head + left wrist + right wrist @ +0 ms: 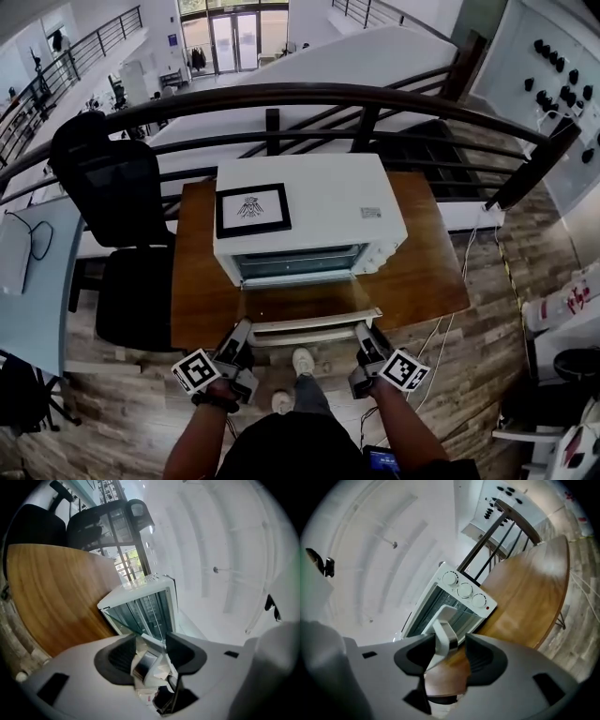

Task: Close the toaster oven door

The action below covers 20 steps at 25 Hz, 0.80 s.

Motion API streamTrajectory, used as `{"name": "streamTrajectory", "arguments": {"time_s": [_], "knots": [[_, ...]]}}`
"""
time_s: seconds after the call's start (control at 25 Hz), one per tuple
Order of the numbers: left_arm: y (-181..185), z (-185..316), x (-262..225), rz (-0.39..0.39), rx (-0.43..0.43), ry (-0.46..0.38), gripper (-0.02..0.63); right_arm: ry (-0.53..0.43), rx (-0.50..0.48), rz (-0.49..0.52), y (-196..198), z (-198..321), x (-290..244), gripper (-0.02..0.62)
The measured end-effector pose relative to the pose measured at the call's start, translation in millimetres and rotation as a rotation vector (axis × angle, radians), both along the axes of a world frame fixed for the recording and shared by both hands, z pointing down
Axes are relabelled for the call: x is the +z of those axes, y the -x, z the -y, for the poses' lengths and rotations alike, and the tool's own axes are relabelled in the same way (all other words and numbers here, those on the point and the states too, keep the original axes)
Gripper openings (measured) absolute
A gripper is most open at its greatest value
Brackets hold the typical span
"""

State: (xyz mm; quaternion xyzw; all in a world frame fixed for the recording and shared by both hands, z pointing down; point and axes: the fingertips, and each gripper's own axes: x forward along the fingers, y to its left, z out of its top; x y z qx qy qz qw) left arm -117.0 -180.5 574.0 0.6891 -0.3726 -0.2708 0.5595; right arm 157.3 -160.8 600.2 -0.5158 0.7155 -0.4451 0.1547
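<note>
Left tool and right tool are placed at the near bench edge, one at each end of the door handle. Both are released: jaws are spread, a handle end sits between each pair, not clamped. The handle's long axis is laid left-right, across both tools. Beyond it the door is dropped flat, hinged at the toaster oven front. Closing is judged to need the handle swung up and away; both hands are equally near.

We're seeing a white toaster oven, a warm brown wood-grained table, a black chair, a black picture frame.
</note>
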Motion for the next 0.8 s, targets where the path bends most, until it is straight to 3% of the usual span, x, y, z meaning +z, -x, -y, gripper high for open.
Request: {"name": "streamTrajectory", "arguments": {"time_s": [0.08, 0.2, 0.8], "knots": [[-3, 3, -8, -0.056, -0.005, -0.007, 0.209, -0.010, -0.002, 0.042, 3, 6, -3, 0.186], [0, 6, -11, -0.076, -0.011, -0.023, 0.215, -0.023, -0.004, 0.072, 6, 14, -10, 0.146], [4, 23, -30, -0.019, -0.016, -0.079, 0.212, -0.094, 0.023, 0.154, 9, 78, -62, 0.147]]}}
